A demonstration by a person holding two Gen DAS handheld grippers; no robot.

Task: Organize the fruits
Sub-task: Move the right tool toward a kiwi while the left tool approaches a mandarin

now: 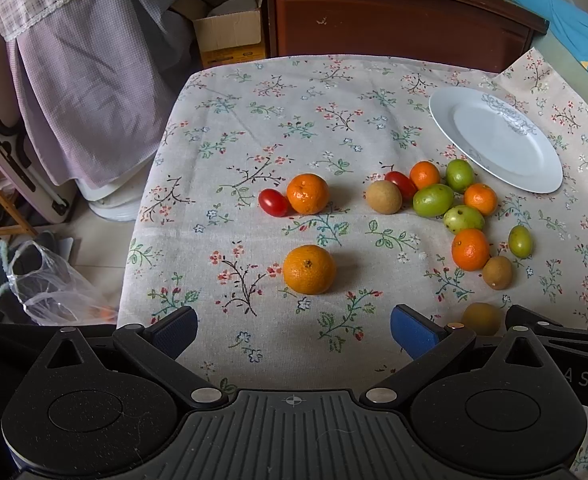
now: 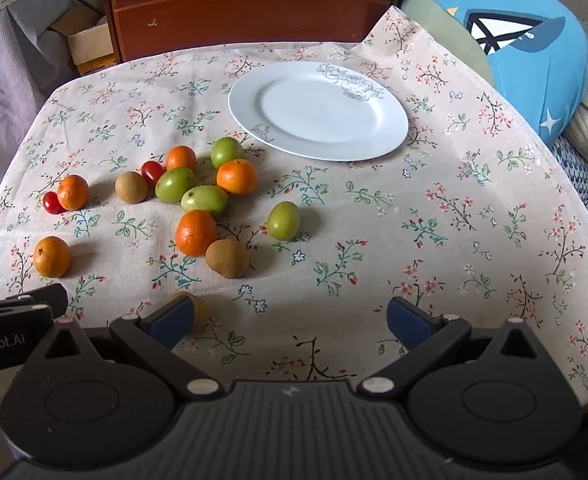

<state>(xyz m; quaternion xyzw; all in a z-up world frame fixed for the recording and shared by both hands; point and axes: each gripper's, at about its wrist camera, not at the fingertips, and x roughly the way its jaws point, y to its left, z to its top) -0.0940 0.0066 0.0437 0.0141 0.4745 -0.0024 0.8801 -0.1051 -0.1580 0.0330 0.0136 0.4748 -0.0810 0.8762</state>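
Note:
Several fruits lie loose on a floral tablecloth [image 1: 254, 128]: mandarins, green plums, brown round fruits and red cherry tomatoes. A lone mandarin [image 1: 309, 269] sits just ahead of my open left gripper [image 1: 294, 330], with another mandarin [image 1: 307, 193] and a cherry tomato [image 1: 273, 202] beyond it. The main cluster [image 2: 198, 196] lies left of centre in the right wrist view. My right gripper [image 2: 290, 322] is open and holds nothing; a brown fruit [image 2: 198, 306] peeks out behind its left finger. An empty white plate [image 2: 318, 110] stands at the back.
A dark wooden cabinet [image 2: 250, 4] stands behind the table, with a cardboard box [image 1: 230, 28] beside it. A blue cushion [image 2: 522, 40] lies off the table's right side. Left of the table are a draped checked cloth [image 1: 86, 72] and a plastic bag [image 1: 50, 284] on the floor.

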